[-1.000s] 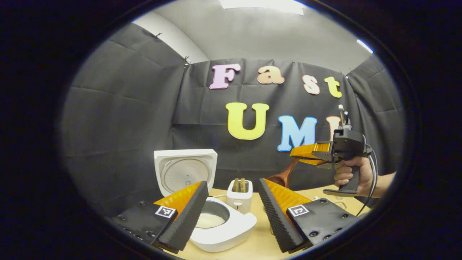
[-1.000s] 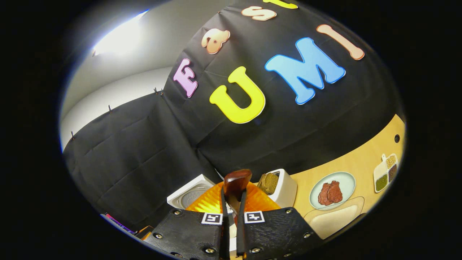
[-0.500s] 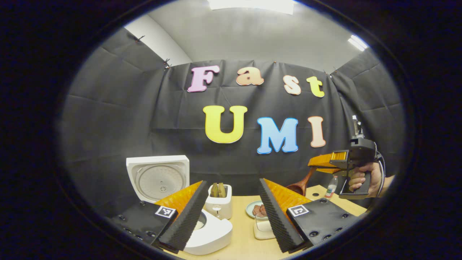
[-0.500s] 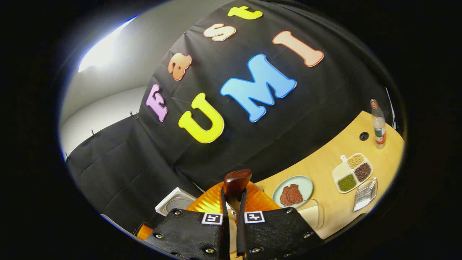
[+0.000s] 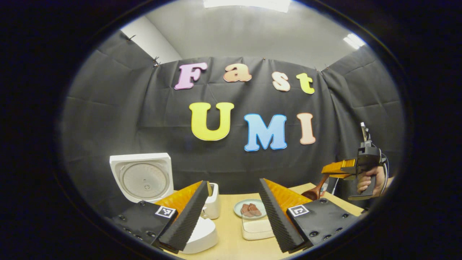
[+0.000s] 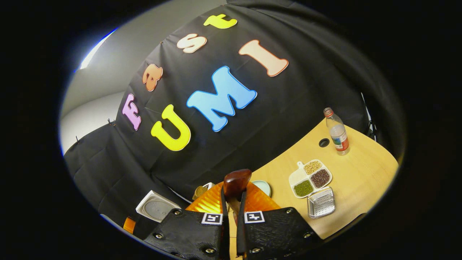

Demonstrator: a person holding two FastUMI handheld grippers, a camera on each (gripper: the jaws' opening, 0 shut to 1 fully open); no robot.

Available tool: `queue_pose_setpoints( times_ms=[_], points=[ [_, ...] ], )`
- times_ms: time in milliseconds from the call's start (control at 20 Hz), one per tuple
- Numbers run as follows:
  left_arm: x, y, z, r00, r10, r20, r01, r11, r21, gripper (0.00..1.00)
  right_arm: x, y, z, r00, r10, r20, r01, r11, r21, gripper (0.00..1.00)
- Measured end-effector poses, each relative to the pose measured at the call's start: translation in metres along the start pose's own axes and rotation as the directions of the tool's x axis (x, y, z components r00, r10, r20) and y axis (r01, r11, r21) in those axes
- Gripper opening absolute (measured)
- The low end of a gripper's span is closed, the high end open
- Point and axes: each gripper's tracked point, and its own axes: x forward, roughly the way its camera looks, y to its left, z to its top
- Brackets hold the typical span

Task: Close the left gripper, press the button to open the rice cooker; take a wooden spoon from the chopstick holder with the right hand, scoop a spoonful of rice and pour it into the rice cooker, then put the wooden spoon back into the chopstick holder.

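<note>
The white rice cooker (image 5: 200,236) stands at the left with its lid (image 5: 142,177) raised; the lid (image 6: 155,209) also appears low in the right gripper view. My left gripper (image 5: 232,182) is open and holds nothing, hanging above the table in front of the cooker. Beyond the far right of the table, a hand (image 5: 368,178) holds my right gripper (image 5: 330,169), shut on the handle of the dark wooden spoon (image 5: 316,193). In the right gripper view the right gripper (image 6: 232,202) clamps the spoon (image 6: 236,182), whose bowl points forward. A clear box of white rice (image 5: 256,229) sits between my left fingers.
A white toaster (image 5: 213,200) stands behind the cooker, with a plate of meat (image 5: 249,209) beside it. On the wooden table (image 6: 361,180) to the right lie a divided tray of grains (image 6: 310,177), a small silver tray (image 6: 321,202) and a plastic bottle (image 6: 337,131).
The right gripper has carried the spoon to the right, away from the cooker. Both views have swung right; the grain tray and bottle now sit nearer the middle of the right gripper view.
</note>
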Motion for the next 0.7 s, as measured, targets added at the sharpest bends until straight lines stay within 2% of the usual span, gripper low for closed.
queue_pose_setpoints(
  times_ms=[150,250,450,700],
  points=[
    [-0.001,-0.004,0.003,1.0,-0.007,0.003,0.007,1.0,-0.017,0.96,-0.003,-0.036,0.015,0.993,-0.107,0.043,0.108,0.994,-0.002,0.08],
    [-0.005,-0.008,0.008,1.0,-0.012,0.017,0.013,1.0,-0.028,0.99,-0.005,-0.059,0.02,0.983,-0.172,0.063,0.172,0.985,0.006,0.08],
    [-0.015,-0.002,0.019,0.998,0.019,0.062,-0.018,1.0,-0.013,0.97,-0.003,-0.101,0.024,0.963,-0.259,0.076,0.26,0.966,0.008,0.08],
    [-0.021,0.005,0.014,0.997,0.063,0.041,-0.063,0.998,0.006,0.97,0.007,-0.138,0.016,0.935,-0.349,0.061,0.351,0.935,-0.04,0.08]
  ],
)
